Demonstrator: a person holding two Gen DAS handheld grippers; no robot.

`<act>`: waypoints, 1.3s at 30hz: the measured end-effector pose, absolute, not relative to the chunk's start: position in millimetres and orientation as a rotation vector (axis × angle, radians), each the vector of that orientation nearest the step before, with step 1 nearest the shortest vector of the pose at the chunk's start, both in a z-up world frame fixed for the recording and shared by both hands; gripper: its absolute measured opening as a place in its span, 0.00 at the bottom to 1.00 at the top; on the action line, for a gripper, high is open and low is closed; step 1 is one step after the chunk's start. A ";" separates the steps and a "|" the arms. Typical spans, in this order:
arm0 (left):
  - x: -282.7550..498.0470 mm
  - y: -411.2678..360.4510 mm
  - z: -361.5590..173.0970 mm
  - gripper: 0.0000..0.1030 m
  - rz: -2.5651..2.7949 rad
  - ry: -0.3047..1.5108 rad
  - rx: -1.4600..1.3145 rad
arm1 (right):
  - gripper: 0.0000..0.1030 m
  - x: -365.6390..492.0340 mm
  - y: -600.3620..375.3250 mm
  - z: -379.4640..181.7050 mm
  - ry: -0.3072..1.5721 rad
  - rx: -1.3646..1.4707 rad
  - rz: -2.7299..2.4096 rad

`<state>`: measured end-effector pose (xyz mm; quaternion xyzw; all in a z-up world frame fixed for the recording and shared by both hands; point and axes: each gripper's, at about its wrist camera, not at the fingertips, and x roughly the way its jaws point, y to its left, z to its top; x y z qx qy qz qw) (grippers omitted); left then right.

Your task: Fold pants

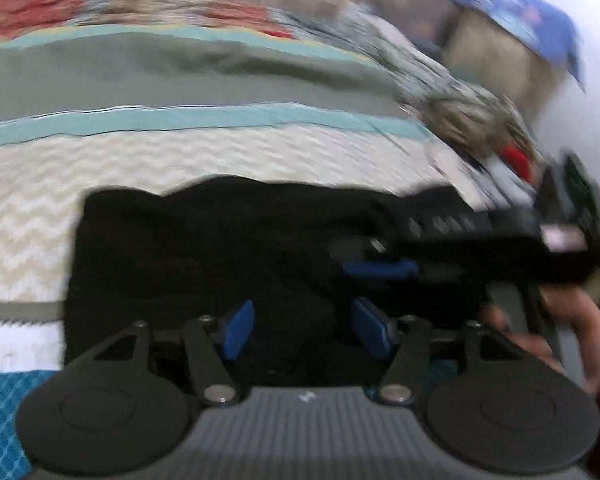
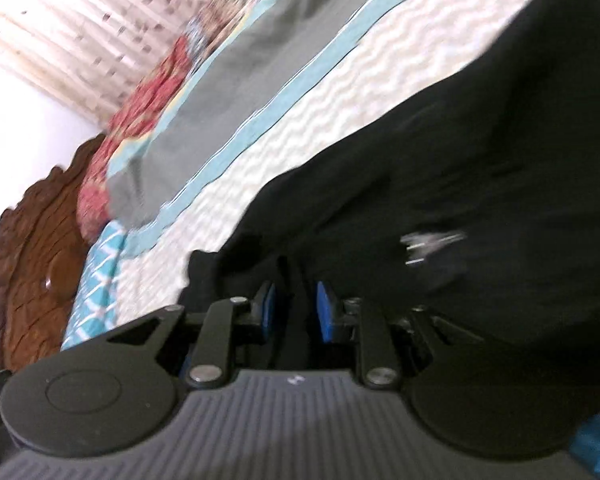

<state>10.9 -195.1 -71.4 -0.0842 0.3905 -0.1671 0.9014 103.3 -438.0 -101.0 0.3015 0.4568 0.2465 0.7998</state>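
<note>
Left gripper sits low over the black pants, blue pads spread apart with dark cloth showing in the gap; can't tell whether any fabric is pinched, frame is motion-blurred. Right gripper has its blue pads close together with a fold of the pants running up between them, so it's clamped on the cloth. In the left wrist view the right gripper comes in from the right, lying on the pants, with the person's hand on its handle.

Pants lie bunched on the bed's near part, on the cream zigzag section of the bedspread. A small blurred white mark shows on the black fabric. Beyond the pants: teal stripe, grey band, second teal stripe, then a red floral strip toward the far edge. Carved brown wooden headboard stands at the bed's end, curtain behind it.
</note>
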 end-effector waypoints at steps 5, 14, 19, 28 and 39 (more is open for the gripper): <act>-16.5 -168.3 -40.0 0.73 -0.370 0.694 -0.193 | 0.37 100.7 -430.1 -95.0 0.921 0.631 0.544; -7.4 -58.8 -61.6 0.76 -0.026 0.734 -0.563 | 0.62 126.8 -364.0 -113.5 1.041 0.485 0.670; 6.4 -63.7 -74.9 0.78 0.002 0.785 -0.575 | 0.22 115.1 -364.1 -80.6 0.895 0.369 0.715; 30.3 -106.1 -92.7 0.80 -0.076 0.876 -0.501 | 0.41 113.3 -391.1 -108.0 0.873 0.205 0.521; 40.3 -134.5 -100.8 0.77 -0.005 1.013 -0.300 | 0.46 85.4 -500.1 -54.8 0.615 0.366 0.390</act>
